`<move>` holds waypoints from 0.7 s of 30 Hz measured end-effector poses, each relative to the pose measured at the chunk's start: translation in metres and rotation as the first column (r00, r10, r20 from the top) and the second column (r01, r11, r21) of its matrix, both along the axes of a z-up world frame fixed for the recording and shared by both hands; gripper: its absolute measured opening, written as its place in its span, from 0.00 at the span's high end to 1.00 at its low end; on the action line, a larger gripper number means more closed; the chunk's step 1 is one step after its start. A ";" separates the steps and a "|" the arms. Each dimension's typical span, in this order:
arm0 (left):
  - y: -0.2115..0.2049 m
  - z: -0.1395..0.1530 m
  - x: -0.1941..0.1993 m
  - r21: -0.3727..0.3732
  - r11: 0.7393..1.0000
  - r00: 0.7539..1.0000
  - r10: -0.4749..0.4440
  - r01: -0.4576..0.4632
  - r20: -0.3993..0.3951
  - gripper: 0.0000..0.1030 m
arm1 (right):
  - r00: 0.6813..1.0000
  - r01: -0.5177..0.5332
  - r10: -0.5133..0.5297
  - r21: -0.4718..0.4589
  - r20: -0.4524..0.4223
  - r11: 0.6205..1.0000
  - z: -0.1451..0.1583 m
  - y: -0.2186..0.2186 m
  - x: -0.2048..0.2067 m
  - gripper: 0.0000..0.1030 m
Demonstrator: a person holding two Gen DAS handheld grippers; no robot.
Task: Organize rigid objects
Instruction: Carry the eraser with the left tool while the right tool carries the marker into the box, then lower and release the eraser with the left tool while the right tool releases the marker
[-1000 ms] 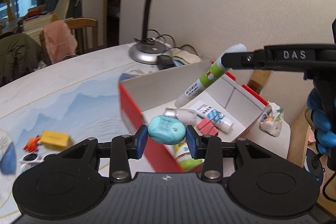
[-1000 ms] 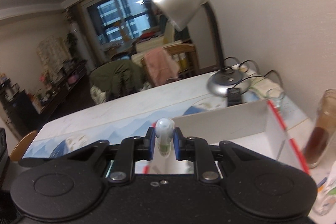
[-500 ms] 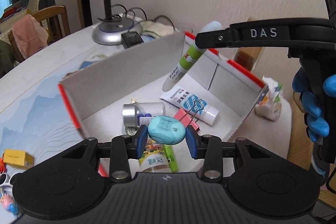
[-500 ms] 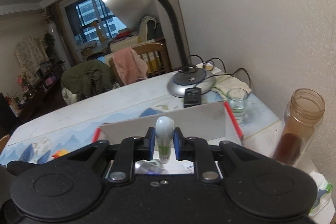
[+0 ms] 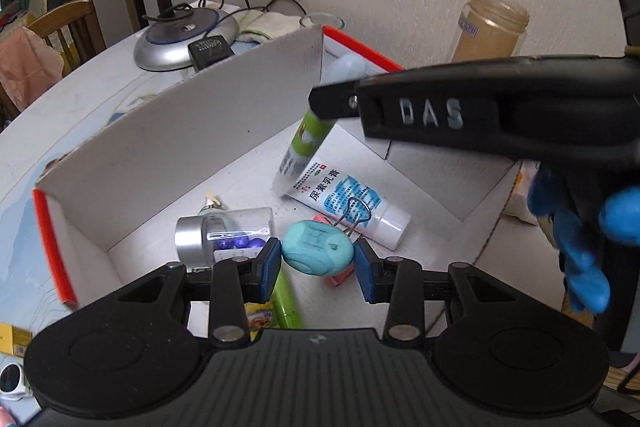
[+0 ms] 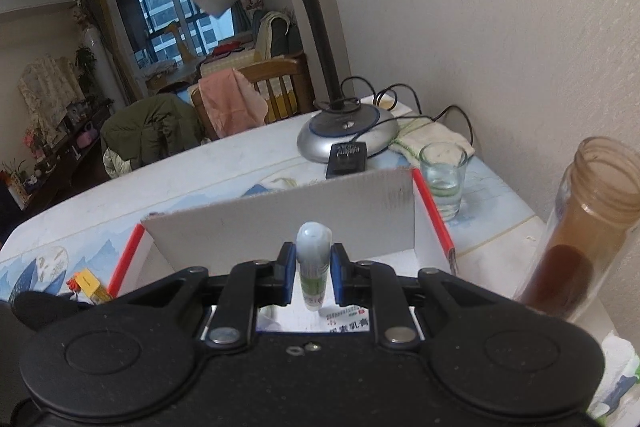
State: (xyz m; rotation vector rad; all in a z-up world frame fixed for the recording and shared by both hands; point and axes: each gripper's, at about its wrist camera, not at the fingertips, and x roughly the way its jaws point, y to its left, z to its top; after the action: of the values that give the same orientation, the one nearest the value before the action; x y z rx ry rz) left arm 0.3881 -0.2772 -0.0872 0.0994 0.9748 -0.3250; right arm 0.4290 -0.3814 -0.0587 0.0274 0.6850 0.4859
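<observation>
- Right gripper is pinching green glue stick, hanging over box.
- Left gripper is clamping teal oval case above box contents.
- Lower both w/ care, release inside walls.

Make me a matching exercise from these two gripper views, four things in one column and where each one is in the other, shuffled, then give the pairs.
Things
1. teal oval case
2. green-and-white glue stick
3. white ointment tube with blue print
4. clear drinking glass

Places
A. standing on the table outside the white cardboard box
B. held between the fingers of the left gripper
C. lying flat on the box floor
D. held between the fingers of the right gripper, above the box

Pairs: 1-B, 2-D, 3-C, 4-A
</observation>
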 end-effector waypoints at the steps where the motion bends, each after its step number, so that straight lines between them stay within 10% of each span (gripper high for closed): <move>1: -0.001 -0.002 0.002 0.004 1.000 1.000 0.000 0.000 -0.006 0.62 | 1.000 -0.009 0.009 -0.001 -0.009 1.000 -0.002 0.000 0.000 0.84; 21: -0.001 -0.031 0.029 0.049 0.998 0.988 0.052 -0.045 -0.145 0.62 | 0.974 -0.100 0.093 -0.028 -0.206 0.995 -0.027 -0.011 -0.007 0.83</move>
State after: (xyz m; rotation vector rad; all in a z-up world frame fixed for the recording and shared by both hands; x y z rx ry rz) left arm 0.4168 -0.2784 -0.1177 0.0943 1.1281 -0.2682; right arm 0.4218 -0.3925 -0.0862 0.0082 0.9003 0.5684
